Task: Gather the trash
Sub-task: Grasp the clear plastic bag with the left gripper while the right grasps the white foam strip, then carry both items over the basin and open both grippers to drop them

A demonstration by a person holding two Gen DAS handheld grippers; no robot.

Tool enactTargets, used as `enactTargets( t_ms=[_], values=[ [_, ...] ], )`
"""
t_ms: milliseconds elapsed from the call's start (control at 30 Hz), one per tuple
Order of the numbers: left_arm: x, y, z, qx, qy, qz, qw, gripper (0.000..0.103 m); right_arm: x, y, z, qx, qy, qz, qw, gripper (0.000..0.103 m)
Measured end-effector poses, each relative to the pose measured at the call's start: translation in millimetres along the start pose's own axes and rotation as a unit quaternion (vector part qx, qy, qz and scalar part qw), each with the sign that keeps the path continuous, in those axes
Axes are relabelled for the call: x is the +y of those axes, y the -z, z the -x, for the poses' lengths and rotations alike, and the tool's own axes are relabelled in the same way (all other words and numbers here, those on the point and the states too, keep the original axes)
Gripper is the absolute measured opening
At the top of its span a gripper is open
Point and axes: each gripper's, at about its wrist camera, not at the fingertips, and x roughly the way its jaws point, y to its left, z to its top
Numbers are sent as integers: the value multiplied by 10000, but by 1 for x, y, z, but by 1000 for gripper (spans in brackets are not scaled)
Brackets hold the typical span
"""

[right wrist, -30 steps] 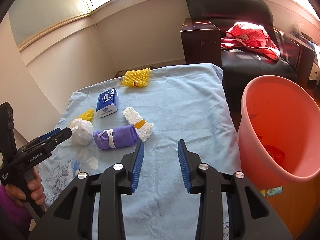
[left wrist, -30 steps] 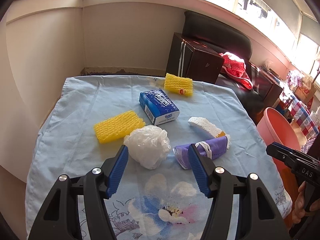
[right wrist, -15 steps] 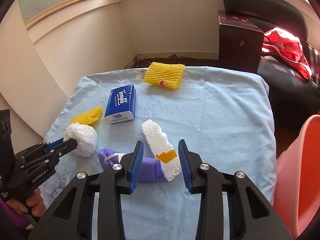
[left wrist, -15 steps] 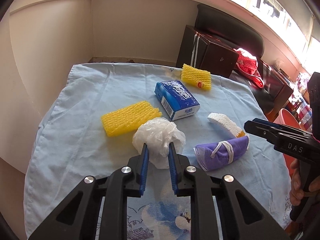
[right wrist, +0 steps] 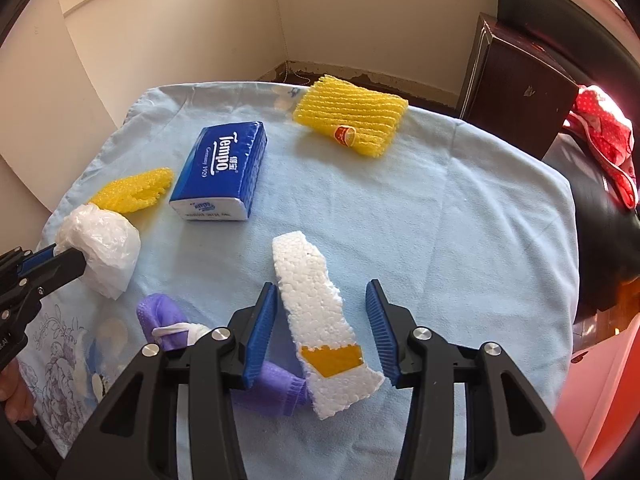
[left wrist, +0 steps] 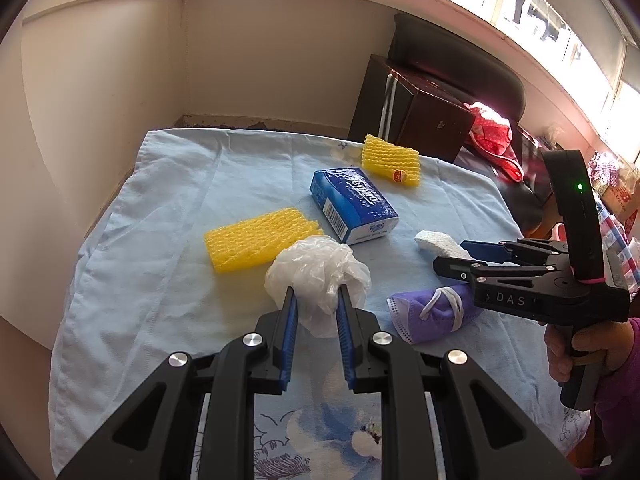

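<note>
Left wrist view has the left gripper (left wrist: 316,300) clamped on the crumpled plastic bag (left wrist: 318,276), pads squeezing its near side, and the bag looks like it's sitting on the blue cloth (left wrist: 160,220) toward the near left part of the table, just beside the yellow foam net (left wrist: 256,236). So the pick on that one is basically made; next it needs a lift and a carry to wherever the trash goes. No bin fully visible right now, just an orange-red edge at the far right of the right wrist view, so I can't say for sure.

Right gripper (right wrist: 320,324) is over the white styrofoam strip (right wrist: 316,312) with its jaws opening, strip between them but pads not touching. It needs to drop lower and close across the narrow width. The purple mask (right wrist: 276,384) is tucked under the strip's near end, so watch for snagging it.

Versus a second ago: the left jaws were wide apart in front of the bag, now closed on it. The right gripper was over bare cloth beside an orange-red bucket and has swung over to the strip.
</note>
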Motion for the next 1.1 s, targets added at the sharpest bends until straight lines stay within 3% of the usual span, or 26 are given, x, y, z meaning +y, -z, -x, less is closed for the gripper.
enactTargets(
  t_ms=[67,567,833,1100],
  values=[
    [-2,0,3,-40,12,-18,10000,18,-1,3,3,-45,-86,-30,9999,33],
    [-35,-8,41,-561,324,-222,9977,18,-26,47,93,-1160,-258,-1076,9871,32],
    [-85,-13,52,-718,695,-627,9930,18,-53,82,137,-1608,-55,-1558,9746,32],
    [-153,-19,58,-861,1188,-1187,9820,18,-94,120,172,-1892,386,-2130,9578,32]
  ],
)
